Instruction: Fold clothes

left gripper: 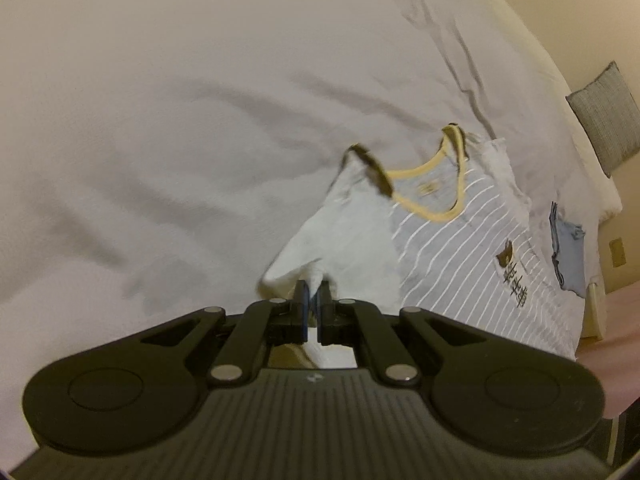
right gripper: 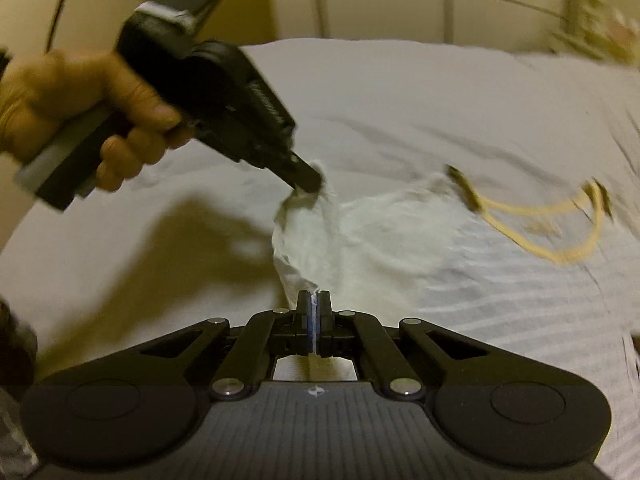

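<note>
A grey-and-white striped tank top [left gripper: 460,232] with yellow trim [left gripper: 424,170] lies on the white bed sheet [left gripper: 160,120]. Its white inner side [left gripper: 348,232] is turned over and lifted along one edge. My left gripper [left gripper: 314,292] is shut on that lifted white edge. In the right wrist view the tank top [right gripper: 500,292] spreads to the right and its yellow neckline [right gripper: 540,236] is blurred. My right gripper [right gripper: 314,300] is shut on the near corner of the white fabric. The left gripper [right gripper: 310,182], held by a hand [right gripper: 80,108], pinches the same edge farther up.
A folded blue garment [left gripper: 568,252] lies near the bed's right edge, past the tank top. A grey pillow [left gripper: 608,116] stands against the wall beyond it. White sheet [right gripper: 400,100] stretches wide to the left and ahead. The floor shows at the lower right of the left wrist view.
</note>
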Motion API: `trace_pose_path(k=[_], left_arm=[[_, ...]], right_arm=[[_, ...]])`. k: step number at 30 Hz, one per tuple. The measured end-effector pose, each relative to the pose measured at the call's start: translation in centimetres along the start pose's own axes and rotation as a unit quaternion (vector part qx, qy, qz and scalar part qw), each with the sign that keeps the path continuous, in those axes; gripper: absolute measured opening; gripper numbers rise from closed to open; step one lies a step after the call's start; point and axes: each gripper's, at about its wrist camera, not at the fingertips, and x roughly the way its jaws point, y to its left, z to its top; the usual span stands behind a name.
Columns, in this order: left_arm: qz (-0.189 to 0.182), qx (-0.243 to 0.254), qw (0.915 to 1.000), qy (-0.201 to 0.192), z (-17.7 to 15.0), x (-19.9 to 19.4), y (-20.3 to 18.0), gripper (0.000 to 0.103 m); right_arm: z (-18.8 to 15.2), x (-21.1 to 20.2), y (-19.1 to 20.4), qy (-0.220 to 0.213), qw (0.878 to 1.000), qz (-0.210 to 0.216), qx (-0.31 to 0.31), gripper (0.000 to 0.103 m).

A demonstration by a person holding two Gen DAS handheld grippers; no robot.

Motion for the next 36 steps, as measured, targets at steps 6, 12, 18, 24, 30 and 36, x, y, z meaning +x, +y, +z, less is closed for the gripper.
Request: trace_pose_path(k=[6, 12, 18, 24, 30, 36], left_arm=[[-0.008, 0.014, 0.9991, -0.038, 1.3, 2.1, -3.4, 0.007], [-0.026, 0.01, 0.9967, -0.076, 1.3, 2.2, -4.8, 0.036], [0.029, 0.024, 0.9967, -0.072, -0.2, 1.9, -3.8, 0.034], [0.076, 0.102, 0.9919, -0.001, -1.2, 6.1, -4.5, 0.011], [0.142, 0.152, 0.9781, 0.005, -1.4, 8.8, -3.5, 0.01], [0.156, 0.136, 0.9781, -0.025, -0.6, 6.4, -3.0, 0.015]], right_arm=[[-1.2, 0.4, -4.2, 0.021, 0.998, -0.025, 0.06, 0.004], [-3.2, 0.4, -6.3, 0.071, 0.994, -0.034, 0.078, 0.017], [-3.9, -1.5, -6.1, 0.05, 0.996, -0.027, 0.062, 0.018], [-3.5, 0.3, -4.1, 0.04, 0.998, 0.046, 0.01, 0.018], [-5.1, 3.7, -3.1, 0.1, 0.992, 0.074, -0.004, 0.02], [-6.6, 1.7, -3.3, 0.116, 0.99, 0.086, 0.003, 0.021]])
